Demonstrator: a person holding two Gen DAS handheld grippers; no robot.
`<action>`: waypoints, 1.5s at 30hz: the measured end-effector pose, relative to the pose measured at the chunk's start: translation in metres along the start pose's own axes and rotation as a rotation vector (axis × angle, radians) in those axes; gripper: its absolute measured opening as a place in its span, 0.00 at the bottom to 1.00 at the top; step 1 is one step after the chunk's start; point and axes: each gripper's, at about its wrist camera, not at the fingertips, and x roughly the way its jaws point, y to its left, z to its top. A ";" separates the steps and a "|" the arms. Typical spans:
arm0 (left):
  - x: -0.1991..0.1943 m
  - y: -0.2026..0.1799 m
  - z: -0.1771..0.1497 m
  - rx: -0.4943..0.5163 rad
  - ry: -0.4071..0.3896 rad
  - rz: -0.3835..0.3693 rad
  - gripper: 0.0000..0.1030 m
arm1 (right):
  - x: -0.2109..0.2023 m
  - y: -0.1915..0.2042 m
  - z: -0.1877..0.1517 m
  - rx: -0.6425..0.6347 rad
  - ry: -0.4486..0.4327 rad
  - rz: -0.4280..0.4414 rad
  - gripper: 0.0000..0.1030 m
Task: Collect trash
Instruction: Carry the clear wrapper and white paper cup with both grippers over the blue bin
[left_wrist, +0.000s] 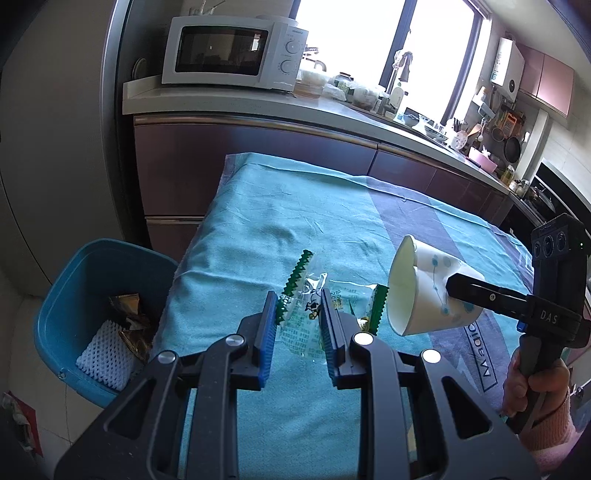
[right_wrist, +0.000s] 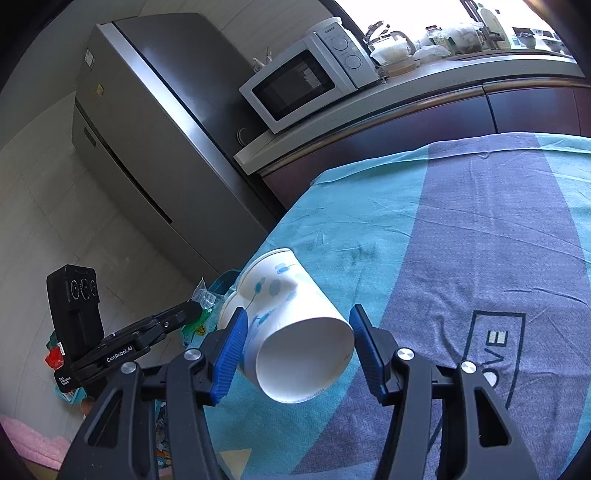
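Above the cloth-covered counter (left_wrist: 258, 221), the right claw (right_wrist: 295, 350) grips a paper cup (right_wrist: 291, 317) by its dented, easily crushed wall, while the left claw (left_wrist: 299, 332) pinches a light, slippery clear wrapper (left_wrist: 306, 314), likely best held mid-film, beside the blue bin (left_wrist: 74, 280).

Your left wrist view looks forward over the teal cloth-covered surface (left_wrist: 295, 221) toward the white microwave oven (left_wrist: 232, 51), close above the cloth. Your right wrist view faces leftward across that surface (right_wrist: 461, 221) to the microwave (right_wrist: 310, 81). Both share the white paper cup with blue dots (left_wrist: 428, 291) (right_wrist: 291, 325).
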 end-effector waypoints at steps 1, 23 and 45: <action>-0.001 0.002 0.000 -0.005 -0.002 0.003 0.22 | 0.002 0.000 0.001 -0.002 0.003 0.002 0.53; -0.024 0.039 -0.004 -0.067 -0.035 0.086 0.22 | 0.047 0.030 0.010 -0.062 0.067 0.070 0.53; -0.040 0.066 -0.008 -0.120 -0.055 0.141 0.22 | 0.077 0.058 0.012 -0.108 0.105 0.113 0.53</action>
